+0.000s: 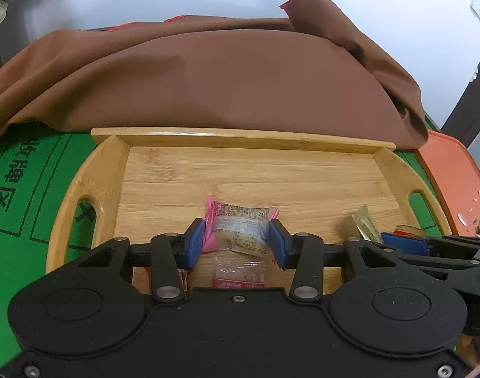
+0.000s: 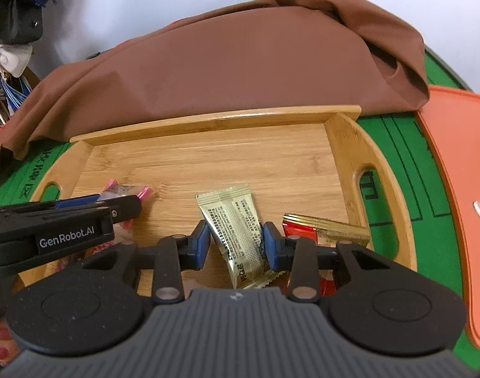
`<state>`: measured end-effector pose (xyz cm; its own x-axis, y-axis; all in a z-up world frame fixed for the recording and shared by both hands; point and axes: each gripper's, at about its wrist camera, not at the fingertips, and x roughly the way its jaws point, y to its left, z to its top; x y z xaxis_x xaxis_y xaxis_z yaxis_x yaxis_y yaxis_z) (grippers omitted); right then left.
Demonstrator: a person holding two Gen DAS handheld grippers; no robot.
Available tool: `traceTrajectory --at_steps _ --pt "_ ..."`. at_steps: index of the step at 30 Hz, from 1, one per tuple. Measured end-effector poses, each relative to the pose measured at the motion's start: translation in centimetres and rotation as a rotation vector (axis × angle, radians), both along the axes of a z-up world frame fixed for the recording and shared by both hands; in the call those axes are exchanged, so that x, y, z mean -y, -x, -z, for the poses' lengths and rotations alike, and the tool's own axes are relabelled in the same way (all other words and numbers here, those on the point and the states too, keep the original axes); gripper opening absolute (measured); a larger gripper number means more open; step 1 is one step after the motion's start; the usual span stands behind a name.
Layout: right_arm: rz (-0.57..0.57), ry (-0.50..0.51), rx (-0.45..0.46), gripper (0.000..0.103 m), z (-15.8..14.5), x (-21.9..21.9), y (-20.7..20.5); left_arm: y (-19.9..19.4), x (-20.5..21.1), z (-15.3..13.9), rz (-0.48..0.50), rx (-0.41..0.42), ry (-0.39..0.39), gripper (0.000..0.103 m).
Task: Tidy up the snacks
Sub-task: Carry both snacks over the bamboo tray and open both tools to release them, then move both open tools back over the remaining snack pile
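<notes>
My left gripper (image 1: 237, 240) is shut on a pink and clear snack packet (image 1: 240, 226), held over the floor of a bamboo tray (image 1: 240, 138). Another clear packet with a red label (image 1: 238, 272) lies on the tray just under it. My right gripper (image 2: 236, 242) is shut on a gold snack packet (image 2: 236, 230) over the same tray (image 2: 214, 123). A red and gold packet (image 2: 321, 228) lies on the tray to its right. The left gripper (image 2: 82, 208) with the pink packet (image 2: 126, 190) shows at the left of the right wrist view.
A brown cloth (image 1: 208, 75) is heaped behind the tray on a green mat (image 1: 25, 182) with printed characters. An orange board (image 2: 460, 189) with a few scraps lies to the right of the tray. A hand's fingertips (image 2: 2, 343) show at the lower left.
</notes>
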<state>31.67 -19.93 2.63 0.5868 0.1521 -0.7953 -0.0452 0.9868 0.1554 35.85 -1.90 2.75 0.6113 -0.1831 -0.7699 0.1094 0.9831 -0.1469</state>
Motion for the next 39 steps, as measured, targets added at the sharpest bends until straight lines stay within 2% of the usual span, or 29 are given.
traceTrajectory --at_steps 8,9,13,17,22,26,31,39 --pt "-0.017 0.021 0.02 0.047 0.1 -0.7 0.2 0.6 0.7 -0.4 0.008 0.04 -0.038 0.048" --pt "-0.022 0.024 0.027 0.057 0.0 -0.8 0.4 0.9 0.8 -0.6 0.014 0.057 -0.045 0.049" --pt "-0.041 0.064 0.06 0.061 -0.6 -1.5 1.3 2.2 0.8 -1.7 0.024 0.095 -0.048 0.064" --pt "-0.045 0.061 0.085 0.066 -1.6 -1.4 2.6 3.7 0.4 -2.8 0.027 0.127 -0.05 0.073" --pt "-0.058 0.062 0.117 0.075 -2.3 -1.0 4.9 6.9 -0.3 -3.8 0.027 0.166 -0.072 0.086" --pt "-0.072 0.07 0.141 0.08 -2.8 -0.6 7.5 10.0 -1.2 -4.4 0.013 0.196 -0.068 0.091" --pt "-0.093 0.055 0.161 0.087 -3.2 -0.1 10.9 14.5 -1.8 -4.8 0.022 0.247 -0.089 0.097" --pt "-0.131 0.064 0.195 0.093 -3.2 -0.1 15.9 20.5 -2.2 -4.3 0.044 0.295 -0.08 0.101"
